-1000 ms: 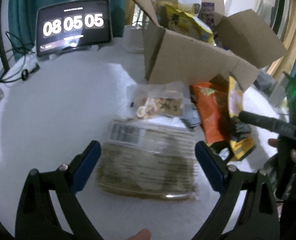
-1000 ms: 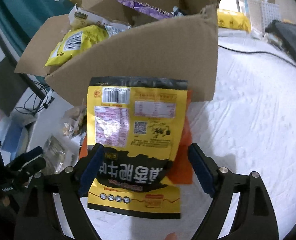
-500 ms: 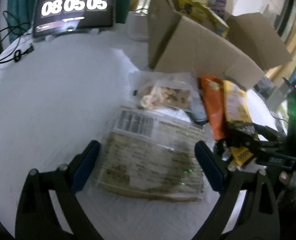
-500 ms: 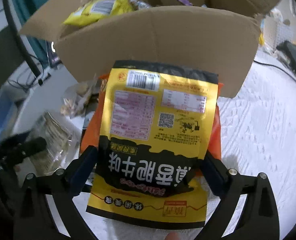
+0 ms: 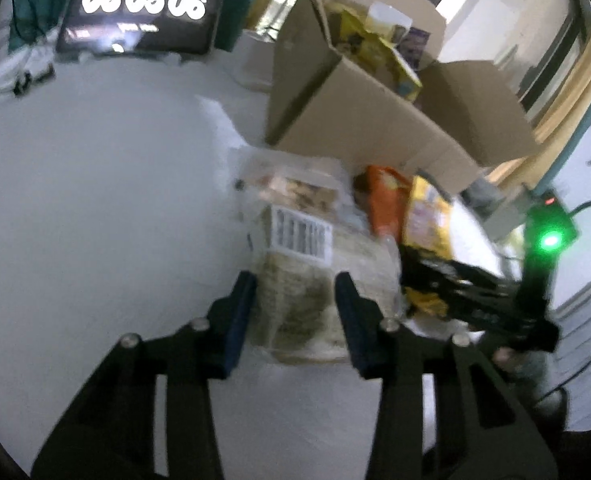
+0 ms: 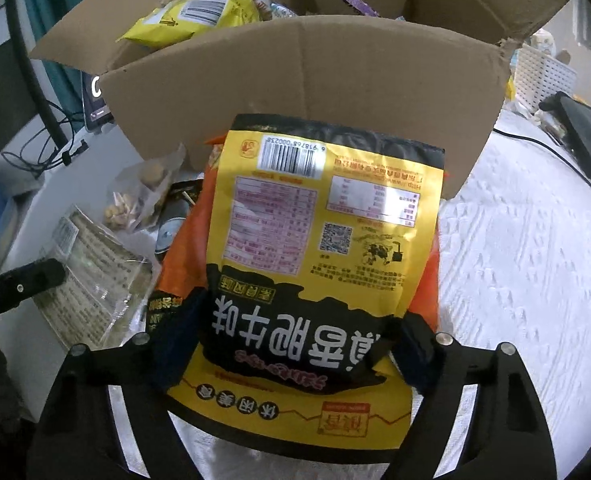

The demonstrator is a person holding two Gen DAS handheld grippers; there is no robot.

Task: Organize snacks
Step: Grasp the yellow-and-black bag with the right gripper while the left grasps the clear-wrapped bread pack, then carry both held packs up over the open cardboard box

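In the left wrist view my left gripper (image 5: 295,304) is closing on a clear packet (image 5: 295,276) of greenish-brown snacks with a barcode label. The packet is bunched up between the blue pads on the white table. In the right wrist view my right gripper (image 6: 295,340) is closing on a yellow and black snack bag (image 6: 315,240). Both pads press its lower edges inward. That bag lies on an orange bag (image 6: 179,264) in front of an open cardboard box (image 6: 295,80) full of snacks. The yellow bag (image 5: 427,220) and the box (image 5: 359,120) also show in the left wrist view.
A clear bag of pale snacks (image 5: 295,192) lies between the packet and the box. A tablet clock (image 5: 143,4) stands at the back left. A white basket (image 6: 543,72) and a black object (image 6: 583,128) sit right of the box, cables (image 6: 47,148) left of it.
My left jaws went from wide apart to narrow, pinching the clear packet so that it bunches. My right gripper moved closer over the yellow bag and its pads came in against the bag's edges.
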